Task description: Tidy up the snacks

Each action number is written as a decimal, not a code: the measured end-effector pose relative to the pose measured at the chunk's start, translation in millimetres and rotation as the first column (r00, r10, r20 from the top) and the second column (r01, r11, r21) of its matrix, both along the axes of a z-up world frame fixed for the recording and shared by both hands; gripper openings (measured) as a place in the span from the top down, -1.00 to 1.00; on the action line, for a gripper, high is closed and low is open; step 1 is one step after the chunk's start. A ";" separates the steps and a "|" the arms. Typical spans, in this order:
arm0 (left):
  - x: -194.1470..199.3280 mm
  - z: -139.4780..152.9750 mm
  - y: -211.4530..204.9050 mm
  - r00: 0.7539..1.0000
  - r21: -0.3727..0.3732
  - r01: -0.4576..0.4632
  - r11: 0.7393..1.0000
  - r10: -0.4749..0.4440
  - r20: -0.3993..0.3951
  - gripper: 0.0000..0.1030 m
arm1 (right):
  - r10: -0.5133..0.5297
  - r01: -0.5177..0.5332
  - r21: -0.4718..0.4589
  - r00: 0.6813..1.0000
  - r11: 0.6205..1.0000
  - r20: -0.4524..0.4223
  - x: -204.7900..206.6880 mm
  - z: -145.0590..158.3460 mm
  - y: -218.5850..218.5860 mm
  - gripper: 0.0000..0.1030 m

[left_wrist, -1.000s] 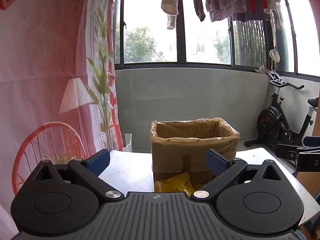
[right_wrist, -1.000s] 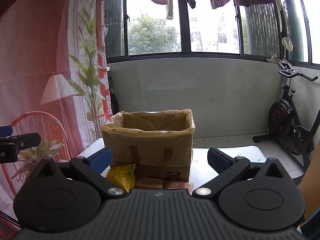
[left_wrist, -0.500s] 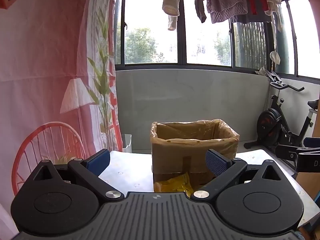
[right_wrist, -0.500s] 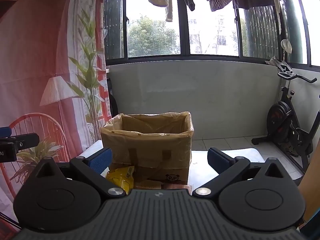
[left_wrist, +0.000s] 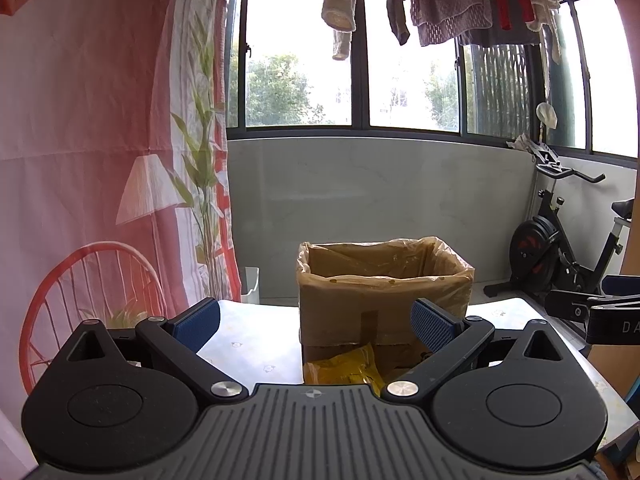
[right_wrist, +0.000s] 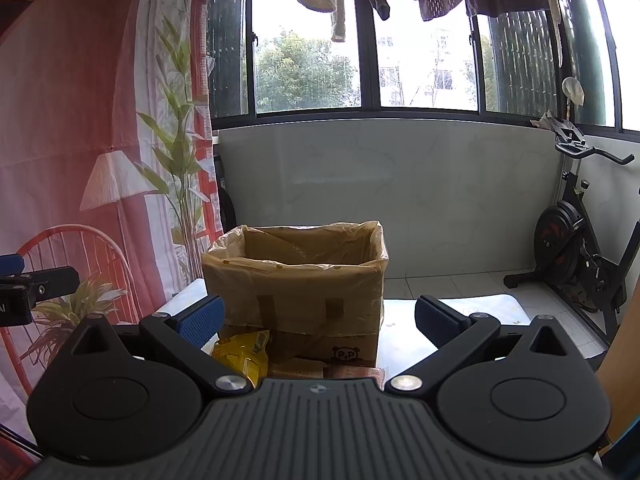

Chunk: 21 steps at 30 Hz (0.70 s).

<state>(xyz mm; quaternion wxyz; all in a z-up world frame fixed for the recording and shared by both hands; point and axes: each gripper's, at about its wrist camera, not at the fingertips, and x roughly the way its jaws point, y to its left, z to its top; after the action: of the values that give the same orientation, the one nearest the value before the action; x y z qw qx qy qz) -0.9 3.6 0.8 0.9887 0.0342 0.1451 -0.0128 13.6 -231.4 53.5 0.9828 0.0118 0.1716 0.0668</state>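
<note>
A cardboard box [left_wrist: 380, 304] [right_wrist: 296, 292] lined with a clear plastic bag stands open-topped on a white table [left_wrist: 256, 344] [right_wrist: 472, 312]. A yellow snack bag [left_wrist: 348, 366] [right_wrist: 244, 350] lies on the table against the box's near side. In the right wrist view, brown snack packets [right_wrist: 344, 370] lie beside it, partly hidden by the gripper body. My left gripper [left_wrist: 314, 326] is open and held short of the box, nothing between its blue pads. My right gripper [right_wrist: 318, 322] is open too, empty, facing the box. Each gripper shows at the other view's edge [left_wrist: 592, 312] [right_wrist: 24, 292].
An exercise bike [left_wrist: 560, 248] [right_wrist: 580, 256] stands on the floor at the right. A printed pink curtain [left_wrist: 100, 160] hangs along the left. A low grey wall [right_wrist: 384, 200] under windows runs behind the table. Laundry [left_wrist: 440, 0] hangs overhead.
Both views have tilted down very slightly, so the box sits a little higher in frame. Both grippers stay open and empty.
</note>
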 end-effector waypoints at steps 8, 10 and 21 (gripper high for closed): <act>0.1 -0.6 -0.1 1.000 0.000 0.000 1.000 0.000 0.001 -0.99 | -0.001 0.001 0.000 1.000 1.000 0.000 -0.2 -0.4 0.2 -1.00; 0.1 -1.0 0.2 1.000 -0.002 0.000 1.000 0.000 0.001 -0.99 | -0.001 0.001 0.000 1.000 1.000 0.001 -0.2 -0.5 0.2 -1.00; 0.2 -1.7 0.4 1.000 -0.004 -0.001 1.000 0.001 0.001 -0.99 | -0.001 0.001 0.001 1.000 1.000 0.001 -0.3 -1.0 0.2 -1.00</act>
<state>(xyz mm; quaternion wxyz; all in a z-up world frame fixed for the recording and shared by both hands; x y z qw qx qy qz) -0.6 4.0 -1.0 0.9889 0.0324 0.1447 -0.0127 13.2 -231.2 52.5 0.9829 0.0122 0.1711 0.0666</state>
